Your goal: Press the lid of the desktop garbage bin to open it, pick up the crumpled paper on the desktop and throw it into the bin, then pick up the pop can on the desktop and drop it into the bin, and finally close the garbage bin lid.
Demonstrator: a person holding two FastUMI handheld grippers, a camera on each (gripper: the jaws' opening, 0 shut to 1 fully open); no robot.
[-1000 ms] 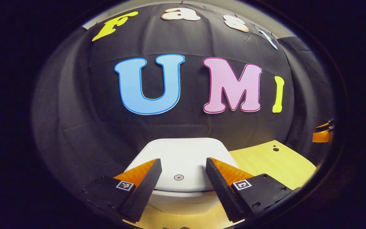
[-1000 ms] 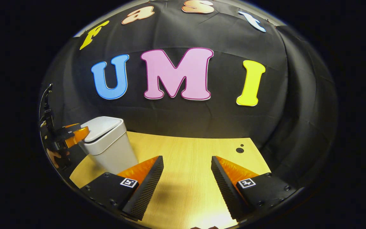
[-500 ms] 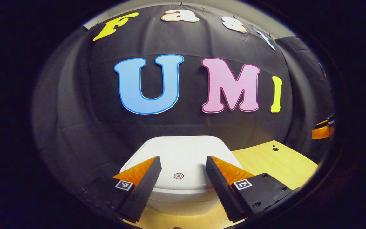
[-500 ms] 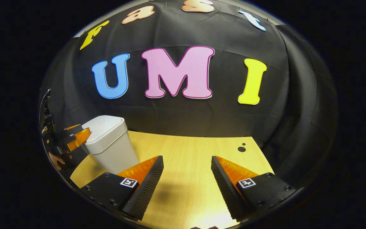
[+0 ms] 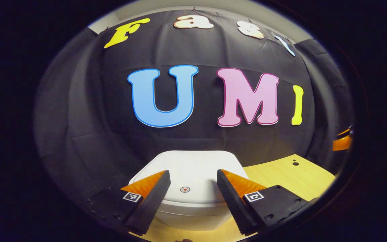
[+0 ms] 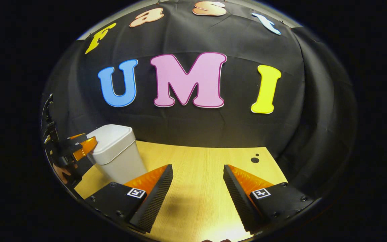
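Observation:
A white desktop bin (image 5: 186,164) stands against the back wall with its lid down; a small red ring mark (image 5: 184,189) sits near the lid's front edge. My left gripper (image 5: 192,172) is open just above the front of the lid, its fingers on either side of the mark. The right gripper view has the same bin (image 6: 116,151) at the left, with the left gripper (image 6: 81,146) at its lid edge and a hand (image 6: 60,169) behind it. My right gripper (image 6: 197,166) hangs open over bare tabletop with nothing between its fingers.
The light wooden table (image 6: 200,156) runs back to the black cloth wall. Two small dark holes (image 6: 254,160) lie near its far right corner. A piece of the right gripper (image 5: 341,143) shows at the far right of the left gripper view.
The left gripper has shifted slightly over the bin lid, staying open; the lid stays down. The right gripper has hardly moved.

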